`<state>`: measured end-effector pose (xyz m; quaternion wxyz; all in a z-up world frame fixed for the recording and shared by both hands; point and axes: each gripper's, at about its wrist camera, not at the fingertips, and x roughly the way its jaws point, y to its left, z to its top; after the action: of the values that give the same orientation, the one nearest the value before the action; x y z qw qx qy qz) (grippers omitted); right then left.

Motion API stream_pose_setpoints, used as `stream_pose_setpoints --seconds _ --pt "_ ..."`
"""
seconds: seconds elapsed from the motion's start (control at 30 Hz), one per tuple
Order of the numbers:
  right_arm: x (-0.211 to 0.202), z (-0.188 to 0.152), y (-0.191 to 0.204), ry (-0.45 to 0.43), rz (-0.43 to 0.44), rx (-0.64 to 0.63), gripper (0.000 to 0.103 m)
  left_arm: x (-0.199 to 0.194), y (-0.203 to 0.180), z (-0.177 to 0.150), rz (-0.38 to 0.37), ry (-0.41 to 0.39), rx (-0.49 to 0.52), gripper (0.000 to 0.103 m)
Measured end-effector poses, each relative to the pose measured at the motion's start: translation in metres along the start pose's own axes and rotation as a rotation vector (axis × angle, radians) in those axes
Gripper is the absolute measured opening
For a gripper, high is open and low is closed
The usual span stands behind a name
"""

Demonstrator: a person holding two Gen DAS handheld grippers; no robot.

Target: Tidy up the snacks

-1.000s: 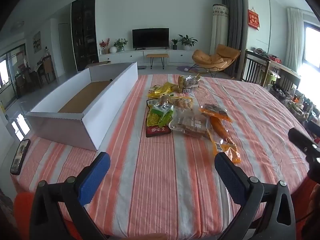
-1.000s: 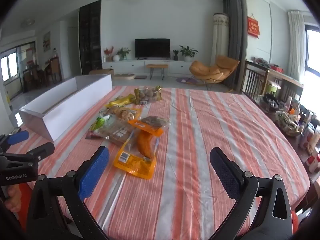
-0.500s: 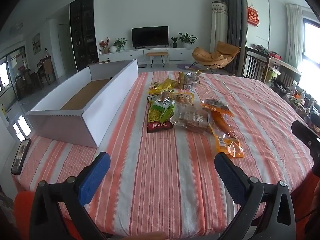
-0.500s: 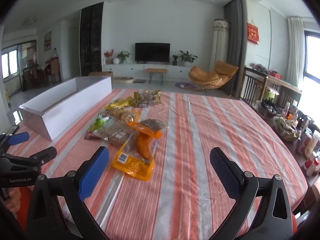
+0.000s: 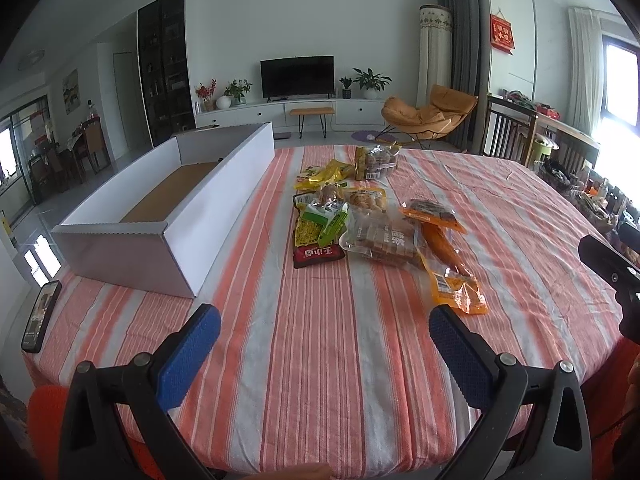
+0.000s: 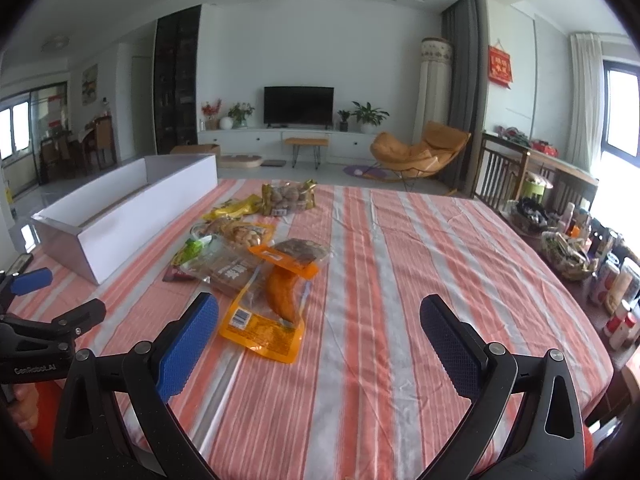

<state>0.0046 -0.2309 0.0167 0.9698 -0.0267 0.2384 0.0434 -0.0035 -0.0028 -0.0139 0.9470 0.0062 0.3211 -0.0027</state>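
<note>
Several snack packs lie in a loose cluster mid-table: a red-and-yellow pack (image 5: 316, 240), a clear pack of brown cakes (image 5: 382, 238), an orange sausage pack (image 5: 448, 256) (image 6: 276, 300), a yellow pack (image 5: 324, 174) and a bag of round sweets (image 5: 376, 160) (image 6: 288, 198). An open white cardboard box (image 5: 172, 200) (image 6: 120, 216) stands to their left, nothing visible inside. My left gripper (image 5: 324, 336) hovers open over the near table edge, short of the cluster. My right gripper (image 6: 318, 330) is open too, just right of the orange pack. Neither holds anything.
The striped tablecloth (image 5: 320, 360) covers a round table. A phone (image 5: 40, 316) lies at the near left edge. Bottles and baskets (image 6: 580, 248) crowd a side surface on the right. The left gripper's fingers (image 6: 32, 282) show at the right view's left border.
Both grippers have lifted and tilted slightly, so the snack cluster sits a little lower in both views. Nothing on the table has moved.
</note>
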Motion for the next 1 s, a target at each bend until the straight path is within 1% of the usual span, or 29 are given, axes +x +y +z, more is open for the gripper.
stream_pose_setpoints --seconds 0.13,0.27,0.4,1.0 --pt "-0.0011 -0.0001 -0.0007 -0.006 0.001 0.000 0.102 -0.0004 -0.0023 0.0007 -0.006 0.009 0.000 0.103" --pt "-0.0011 -0.0001 -0.0049 -0.013 0.000 0.011 0.102 -0.0056 -0.0042 0.0021 -0.007 -0.008 0.007 0.103" --pt "-0.0001 -0.0009 -0.0085 -0.007 0.002 0.029 0.102 -0.0049 -0.0057 0.0037 -0.008 -0.004 0.011 0.103" --pt "-0.0017 -0.0020 -0.0070 -0.006 0.003 0.022 0.102 -0.0024 -0.0073 0.0016 -0.012 0.000 0.014 0.103"
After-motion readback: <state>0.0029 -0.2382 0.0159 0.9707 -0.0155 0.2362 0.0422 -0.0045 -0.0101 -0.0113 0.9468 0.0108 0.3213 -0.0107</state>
